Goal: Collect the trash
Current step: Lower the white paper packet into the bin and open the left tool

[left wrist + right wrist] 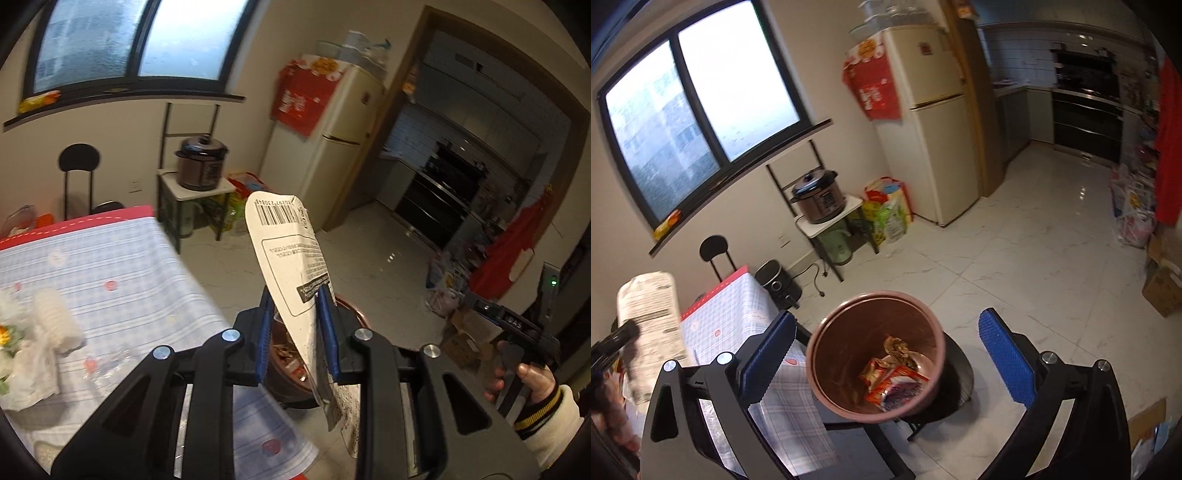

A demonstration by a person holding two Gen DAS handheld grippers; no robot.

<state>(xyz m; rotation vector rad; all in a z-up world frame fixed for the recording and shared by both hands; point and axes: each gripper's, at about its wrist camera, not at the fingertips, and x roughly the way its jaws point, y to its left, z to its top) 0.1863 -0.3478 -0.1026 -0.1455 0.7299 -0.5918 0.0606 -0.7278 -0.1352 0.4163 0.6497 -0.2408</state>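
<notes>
My left gripper (295,295) is shut on a white printed wrapper (286,251) with a barcode, which sticks up between the blue pads. The same wrapper (652,317) shows at the left edge of the right wrist view. Behind the left fingers a brown round bin (286,354) peeks through. In the right wrist view that bin (875,354) stands on a dark round stool beside the table, with several crumpled food wrappers (894,376) inside. My right gripper (886,354) hangs above the bin, open wide and holding nothing. A hand holds the right gripper (517,332) at the left view's right edge.
A table with a blue checked cloth (110,280) lies at the left, with white tissues and bags (40,347) on it. A pressure cooker (820,197) sits on a rack by the wall, near a fridge (923,122). Boxes and bags (1137,221) line the right wall.
</notes>
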